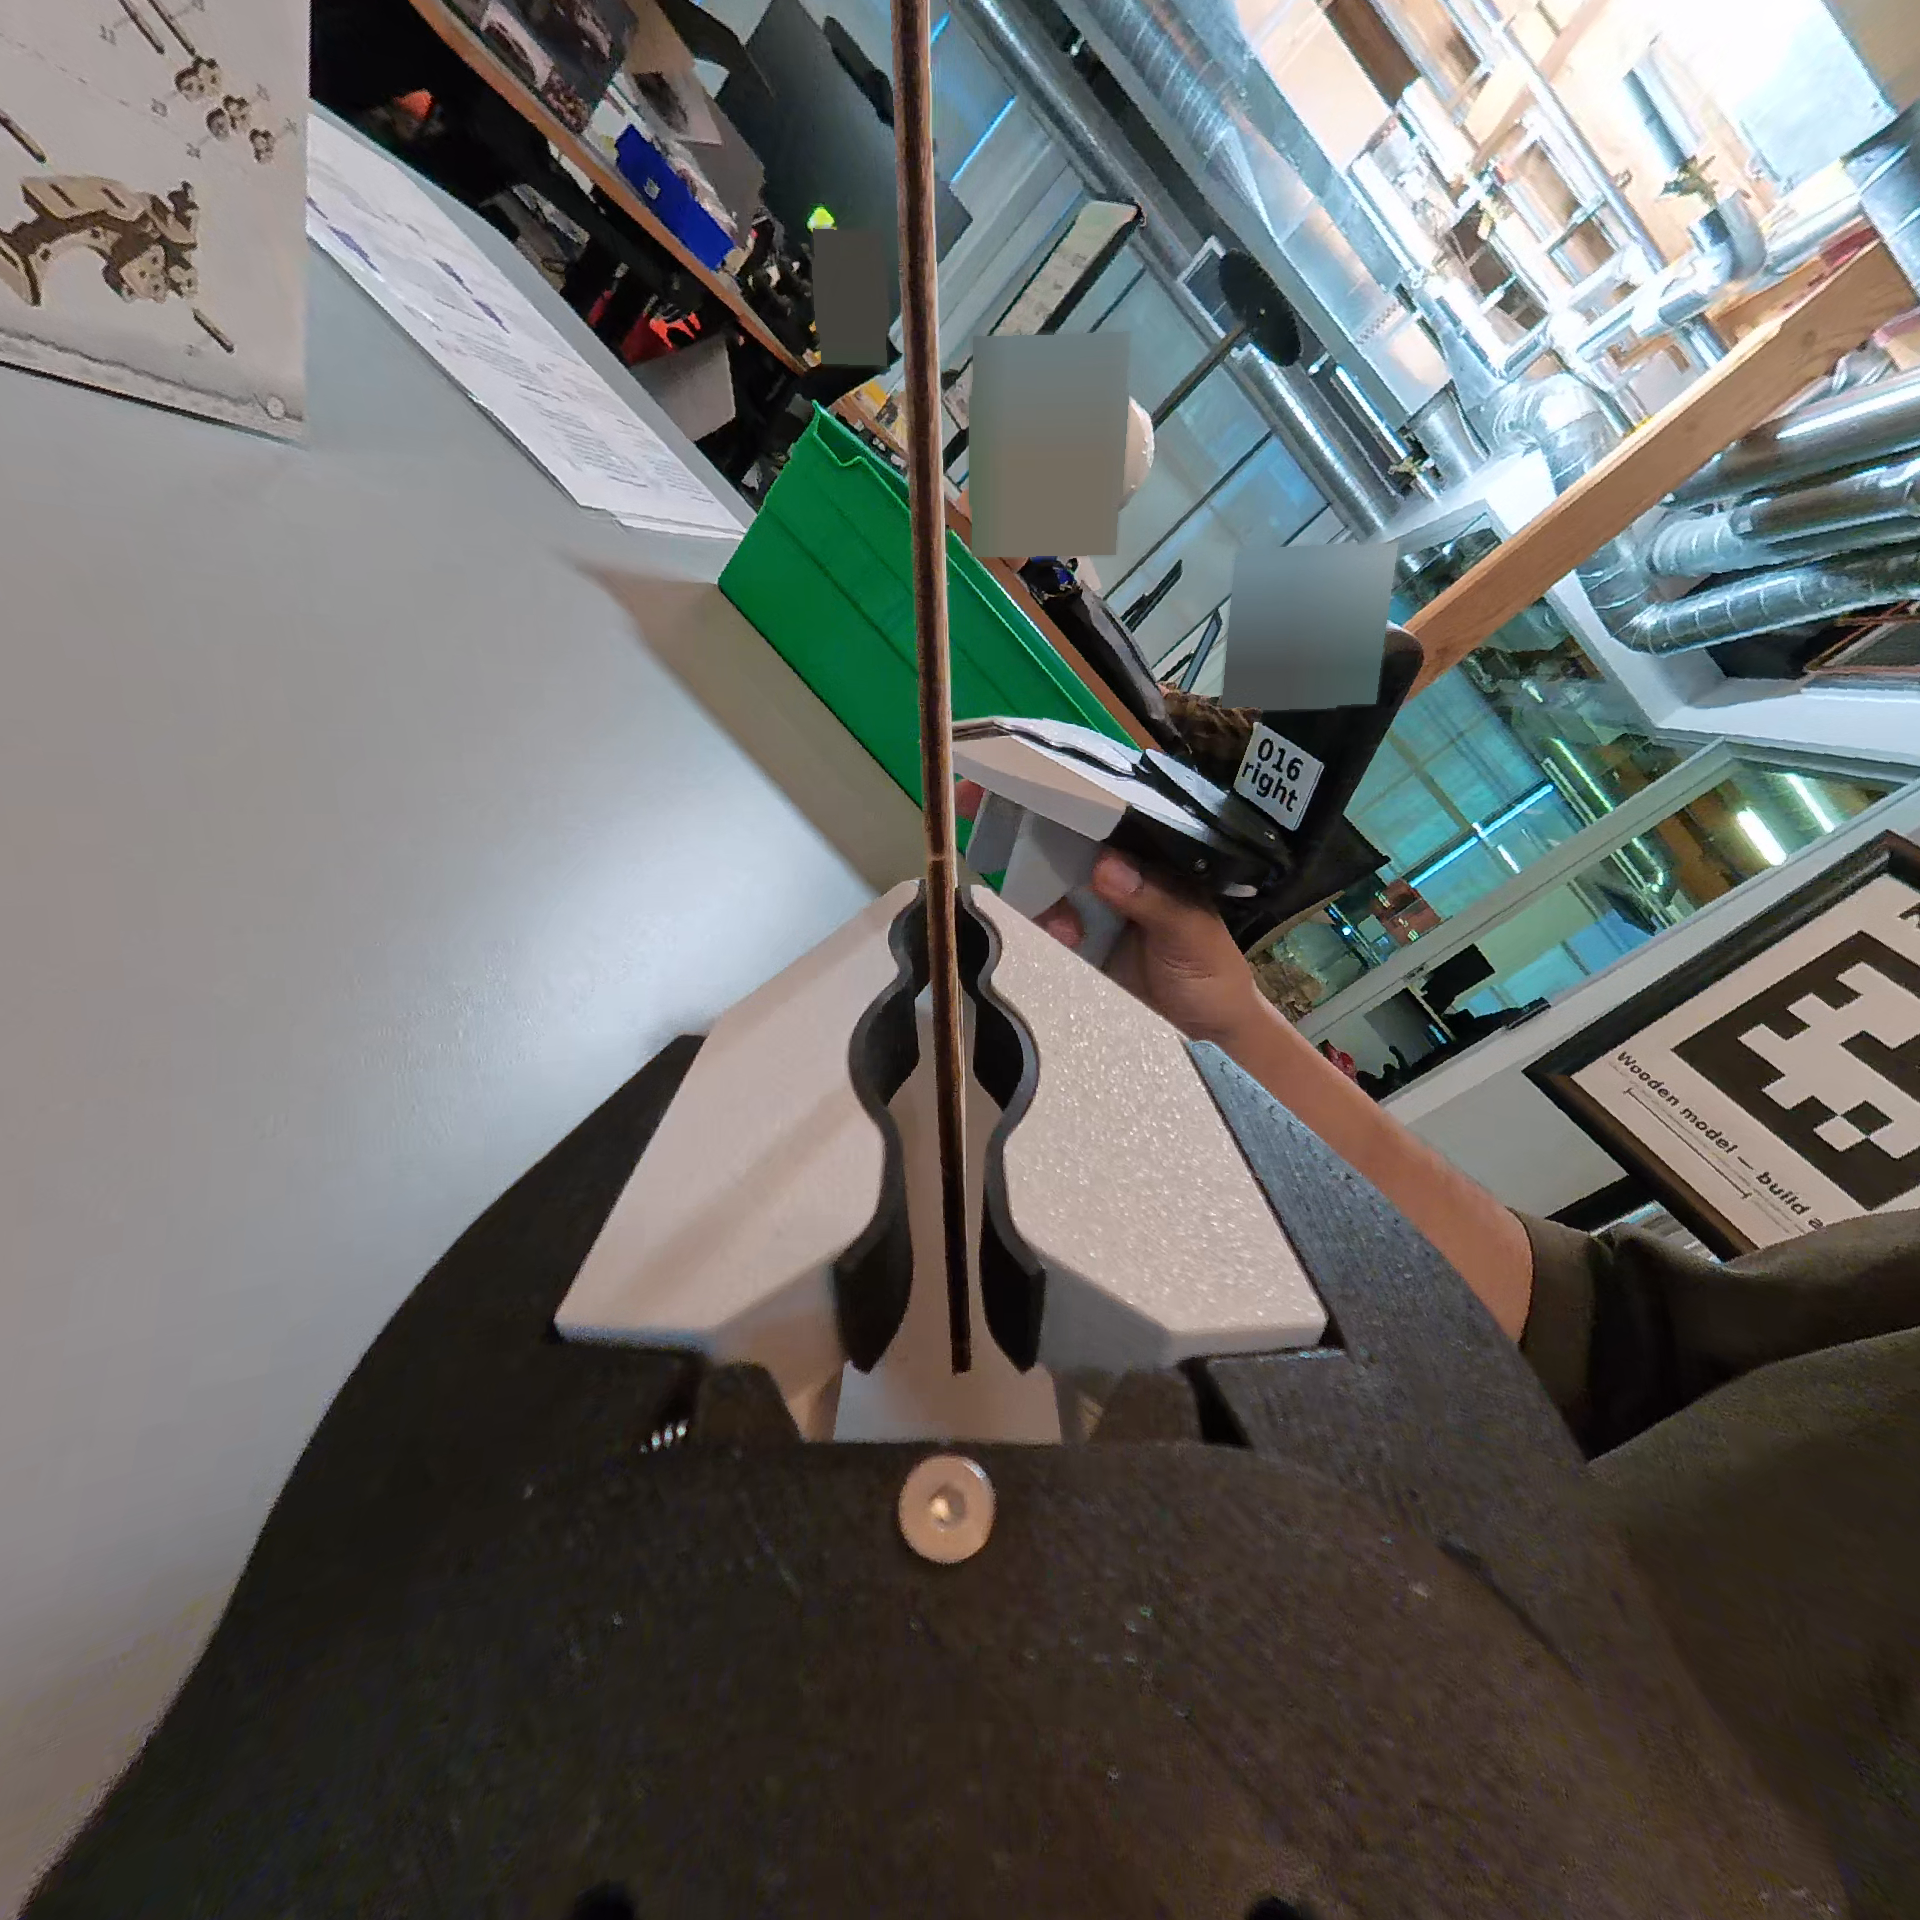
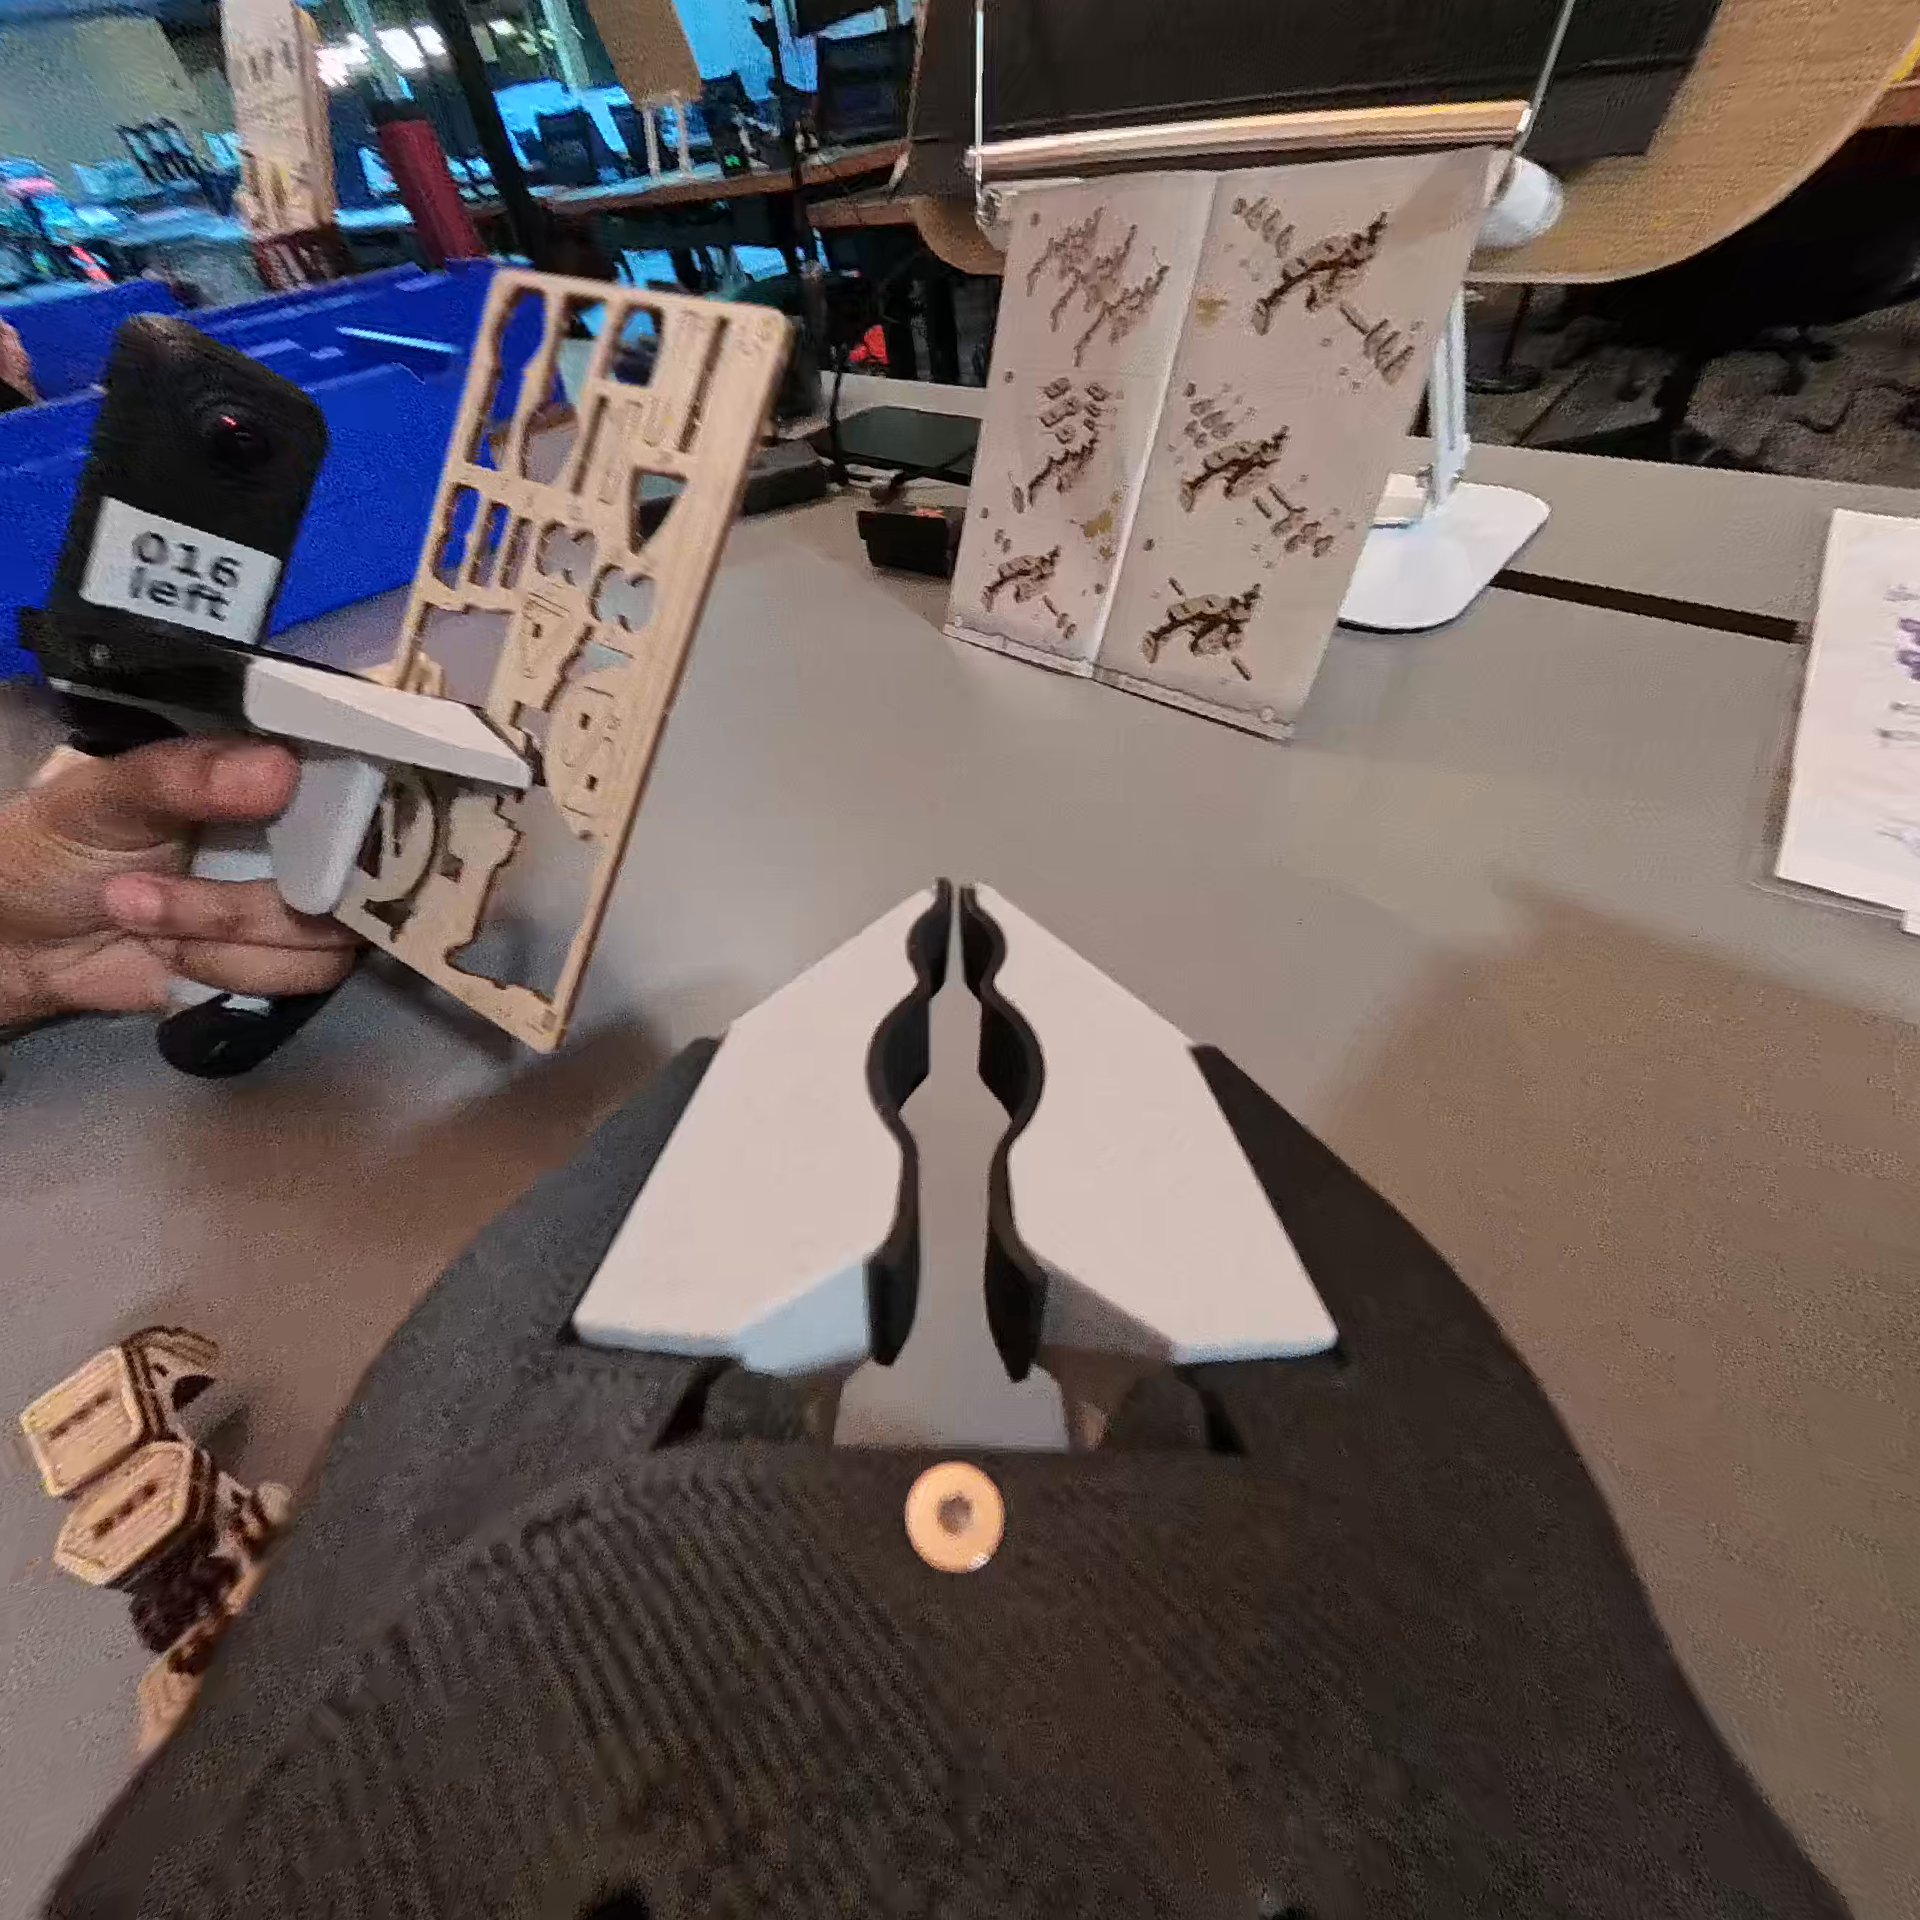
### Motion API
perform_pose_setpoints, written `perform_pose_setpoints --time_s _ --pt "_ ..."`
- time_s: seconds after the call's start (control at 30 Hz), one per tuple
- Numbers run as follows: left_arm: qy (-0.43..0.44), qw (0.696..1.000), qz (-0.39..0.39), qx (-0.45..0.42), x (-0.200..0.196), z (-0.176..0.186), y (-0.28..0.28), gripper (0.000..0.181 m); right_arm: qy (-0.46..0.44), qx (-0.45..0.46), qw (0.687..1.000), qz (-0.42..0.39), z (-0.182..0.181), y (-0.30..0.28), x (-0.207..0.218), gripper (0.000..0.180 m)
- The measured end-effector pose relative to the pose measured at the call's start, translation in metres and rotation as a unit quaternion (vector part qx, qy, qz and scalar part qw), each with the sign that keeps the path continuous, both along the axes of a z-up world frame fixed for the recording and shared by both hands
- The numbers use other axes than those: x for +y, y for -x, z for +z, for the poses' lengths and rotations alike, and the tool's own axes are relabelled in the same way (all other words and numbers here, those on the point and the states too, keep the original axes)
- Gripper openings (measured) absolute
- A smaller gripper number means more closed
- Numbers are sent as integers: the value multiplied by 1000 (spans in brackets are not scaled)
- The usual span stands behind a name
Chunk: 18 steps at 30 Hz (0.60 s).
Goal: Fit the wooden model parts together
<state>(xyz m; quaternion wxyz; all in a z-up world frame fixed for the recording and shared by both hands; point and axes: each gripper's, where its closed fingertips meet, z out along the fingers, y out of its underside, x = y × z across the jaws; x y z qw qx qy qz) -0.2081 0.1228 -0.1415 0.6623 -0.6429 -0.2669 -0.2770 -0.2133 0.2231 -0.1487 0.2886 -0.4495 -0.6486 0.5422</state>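
Right gripper (image 2: 956, 914) jaws closed, empty, low over the grey table (image 2: 1351, 883). Part-built wooden model (image 2: 135, 1486) sits near-left. Left gripper (image 2: 520, 769) clamps the laser-cut parts sheet (image 2: 603, 582) mid-air (edge-on in its own camera). Instruction sheets (image 2: 1195, 447) stand beyond.

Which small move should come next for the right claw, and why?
Probably bring the right claw, shut and empty, toward the wooden sheet and open it. The left claw holds that sheet upright above the table, with parts apparently still in it.
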Motion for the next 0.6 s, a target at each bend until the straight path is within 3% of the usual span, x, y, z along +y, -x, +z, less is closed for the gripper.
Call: perform_pose_setpoints --time_s 0.07,0.23,0.47,0.6 --pt "0 1000 -4 0 2 0 0 0 32 6 999 9 5 2 -7 24" --pt "-3 1000 -3 2 9 1 2 0 142 -38 987 65 7 2 -28 24" --pt "-11 1000 -18 7 17 4 -1 0 84 -52 993 69 -3 -1 -41 37" --pt "-34 999 -16 6 13 9 0 0 19 -57 998 14 -14 6 -36 43"
